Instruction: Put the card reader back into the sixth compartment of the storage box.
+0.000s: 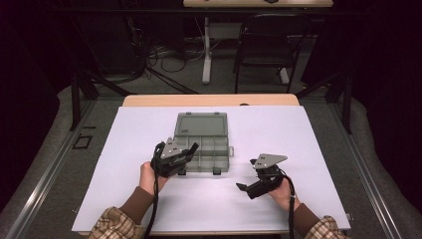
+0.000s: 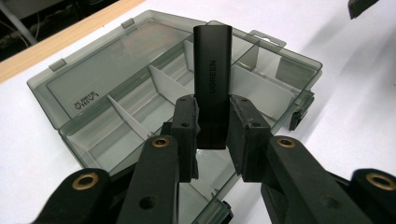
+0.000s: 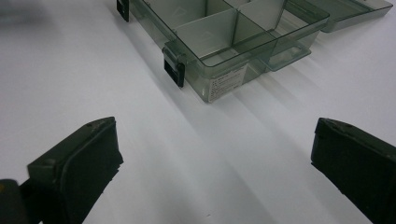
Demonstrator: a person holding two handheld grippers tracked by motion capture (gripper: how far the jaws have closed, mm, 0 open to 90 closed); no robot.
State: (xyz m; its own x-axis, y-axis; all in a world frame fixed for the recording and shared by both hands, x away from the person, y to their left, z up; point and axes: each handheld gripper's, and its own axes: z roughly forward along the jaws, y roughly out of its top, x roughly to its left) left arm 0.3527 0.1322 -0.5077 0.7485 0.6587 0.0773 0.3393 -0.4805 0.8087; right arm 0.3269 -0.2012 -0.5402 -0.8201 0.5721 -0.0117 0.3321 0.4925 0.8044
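Black adapter (branded UGREEN) sits clamped in the left gripper, held over the open organizer box mid-table, not yet dropped into a compartment. Right gripper rests near the box's right side, jaws wide and empty.

Black folding chair & tangled cables on floor behind table, white desk leg btwn them.

one clear compartment box – lid open; one black stick; two hand-held grippers – left, right
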